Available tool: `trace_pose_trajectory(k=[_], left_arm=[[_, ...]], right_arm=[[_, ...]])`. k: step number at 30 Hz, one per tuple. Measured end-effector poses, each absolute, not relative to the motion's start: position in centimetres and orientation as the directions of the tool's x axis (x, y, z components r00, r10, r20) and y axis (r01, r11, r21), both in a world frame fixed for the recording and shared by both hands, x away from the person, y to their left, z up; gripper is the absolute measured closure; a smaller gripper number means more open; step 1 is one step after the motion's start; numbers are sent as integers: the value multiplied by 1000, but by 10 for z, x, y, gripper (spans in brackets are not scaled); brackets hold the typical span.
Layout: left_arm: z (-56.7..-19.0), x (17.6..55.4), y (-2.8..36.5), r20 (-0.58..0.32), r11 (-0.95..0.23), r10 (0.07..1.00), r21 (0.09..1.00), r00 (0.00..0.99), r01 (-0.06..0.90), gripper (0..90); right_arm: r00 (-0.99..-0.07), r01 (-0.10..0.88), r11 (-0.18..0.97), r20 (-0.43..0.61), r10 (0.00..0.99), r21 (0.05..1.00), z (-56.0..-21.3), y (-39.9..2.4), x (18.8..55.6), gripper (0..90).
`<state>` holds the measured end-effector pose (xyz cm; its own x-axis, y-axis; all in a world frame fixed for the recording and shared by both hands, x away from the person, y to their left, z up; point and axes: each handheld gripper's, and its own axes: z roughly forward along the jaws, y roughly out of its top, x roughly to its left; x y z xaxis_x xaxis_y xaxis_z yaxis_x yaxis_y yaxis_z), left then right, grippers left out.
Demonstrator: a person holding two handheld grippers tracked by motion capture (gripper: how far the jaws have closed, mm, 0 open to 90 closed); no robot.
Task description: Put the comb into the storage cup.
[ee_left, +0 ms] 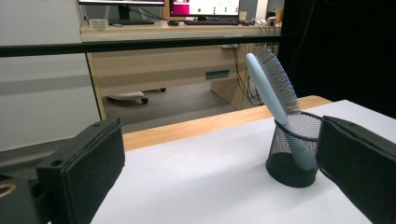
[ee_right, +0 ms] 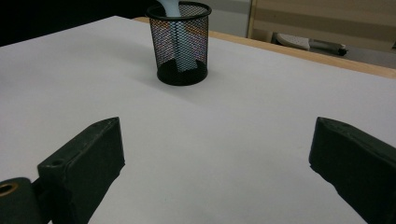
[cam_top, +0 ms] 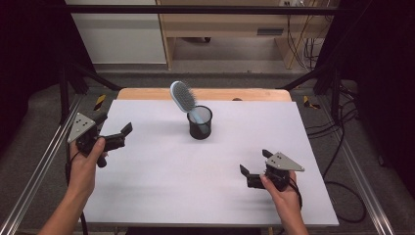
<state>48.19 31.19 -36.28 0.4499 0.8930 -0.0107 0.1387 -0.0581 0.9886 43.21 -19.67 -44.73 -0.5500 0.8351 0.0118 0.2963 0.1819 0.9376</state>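
Note:
A black mesh cup stands upright near the middle back of the white table. A light blue hairbrush rests in it handle down, bristle head leaning up and to the left. The cup and brush appear at the right of the left gripper view; the cup is far ahead in the right gripper view. My left gripper is open at the table's left edge. My right gripper is open at the front right. Both are empty and well away from the cup.
A wooden strip borders the table's far edge. Metal rails run along both sides. Beyond the table are a desk with monitors, cables on the floor and black frame bars.

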Motion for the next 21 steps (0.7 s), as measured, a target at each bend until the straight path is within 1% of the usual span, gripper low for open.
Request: trace_pose_trajectory(k=[14,21], left_arm=[[-369,462,334,-49,-8,897,992,439,128,17],[-382,451,338,-64,2,895,990,442,140,17]], right_arm=[[-546,288,186,2,838,939,-447,-197,432,36],[-541,276,186,-7,841,943,-447,-196,431,34]])
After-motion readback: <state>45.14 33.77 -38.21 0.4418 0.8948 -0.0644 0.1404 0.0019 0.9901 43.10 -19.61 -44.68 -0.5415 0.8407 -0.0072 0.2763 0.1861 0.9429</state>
